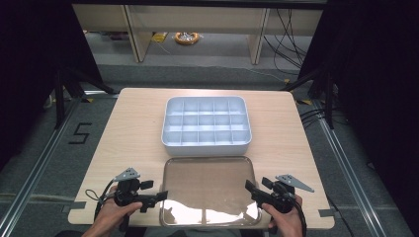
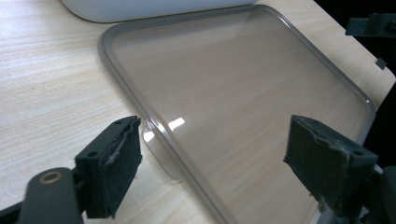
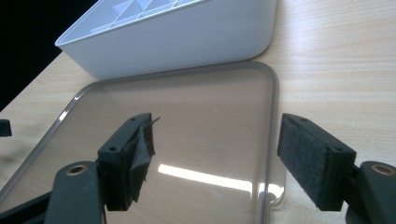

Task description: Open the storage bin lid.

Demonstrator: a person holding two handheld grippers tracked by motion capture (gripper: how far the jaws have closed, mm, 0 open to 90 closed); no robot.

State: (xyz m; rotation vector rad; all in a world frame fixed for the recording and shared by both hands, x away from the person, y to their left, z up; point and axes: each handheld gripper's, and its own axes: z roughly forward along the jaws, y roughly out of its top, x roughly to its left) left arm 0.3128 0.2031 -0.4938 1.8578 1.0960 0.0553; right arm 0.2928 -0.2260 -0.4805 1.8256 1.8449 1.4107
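In the high view, the person's two hands come in at the bottom edge, each holding a gripper. The left gripper (image 1: 160,196) points right toward the left rim of a clear lid (image 1: 210,190), and the right gripper (image 1: 251,188) points left toward the lid's right rim. The lid lies flat on the near part of the wooden tabletop (image 1: 126,128), between the two grippers. Just beyond it sits a white compartment box (image 1: 206,125), divided into rows of small cells, its near wall just beside the lid's far edge. A black "5" (image 1: 80,133) is marked on the floor to the left of the tabletop.

In the left gripper view, the jaws stand wide apart and hold nothing, straddling the near corner of the clear lid (image 2: 233,93), whose small tab lies beside the left jaw. The white box's wall (image 2: 140,9) shows at the top.

In the right gripper view, the jaws are likewise spread wide and empty, one above the lid (image 3: 187,121) and one outside its rim over the tabletop (image 3: 341,60). The white box (image 3: 187,37) stands just behind the lid.
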